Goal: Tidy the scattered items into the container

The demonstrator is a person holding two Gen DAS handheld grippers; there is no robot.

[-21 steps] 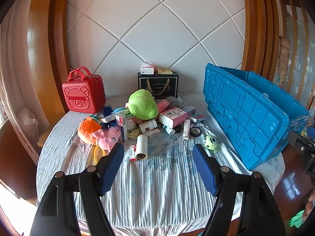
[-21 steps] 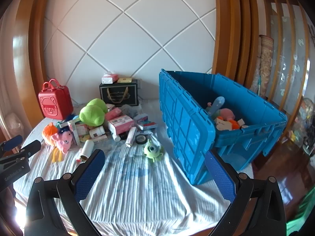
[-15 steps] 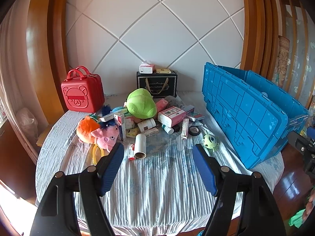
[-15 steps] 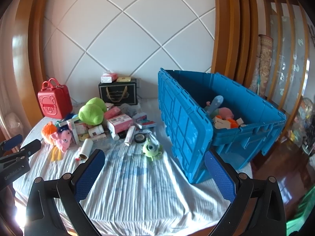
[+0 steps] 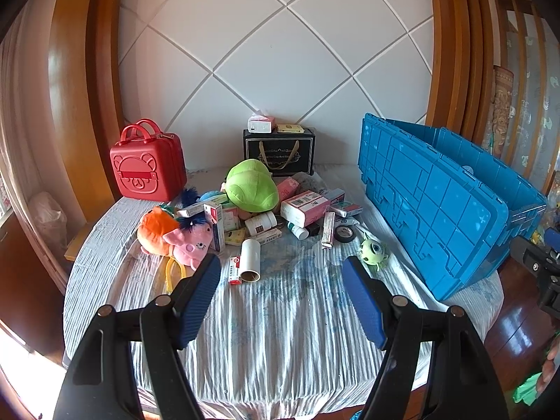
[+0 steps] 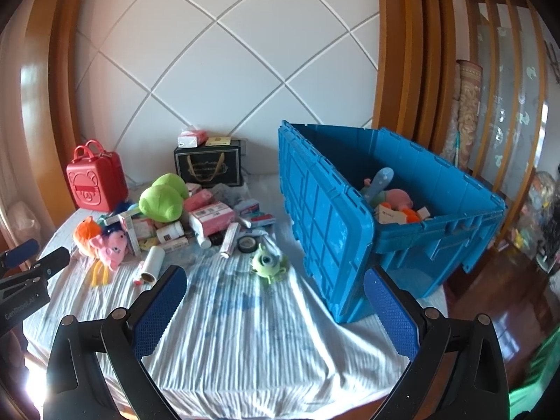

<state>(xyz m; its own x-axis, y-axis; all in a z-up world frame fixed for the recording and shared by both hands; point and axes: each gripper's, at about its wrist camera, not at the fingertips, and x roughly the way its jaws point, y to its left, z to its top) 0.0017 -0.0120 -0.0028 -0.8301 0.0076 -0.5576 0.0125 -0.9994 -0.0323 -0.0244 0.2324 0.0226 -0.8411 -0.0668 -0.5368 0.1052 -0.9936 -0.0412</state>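
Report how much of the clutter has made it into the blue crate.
Done: a few toys and a box already lie in the blue crate. In hand: nothing; the left claw and right claw are both open and empty. Left: most of the pile, including the green plush, pink pig and one-eyed toy.

The blue plastic crate (image 6: 402,245) stood open at the right side of the cloth-covered surface, its hinged lid flap (image 5: 430,206) hanging down on the side facing the pile. Inside lay soft toys and small boxes. The scattered items formed a heap: a green plush (image 5: 252,185) on top, an orange plush (image 5: 155,229) touching a pink pig plush (image 5: 190,241), a pink-and-white box (image 5: 305,207), a white bottle (image 5: 260,223). Nearer lay a white roll (image 5: 250,259), a tape ring (image 5: 344,234) and a one-eyed green toy (image 6: 266,261), near the crate.
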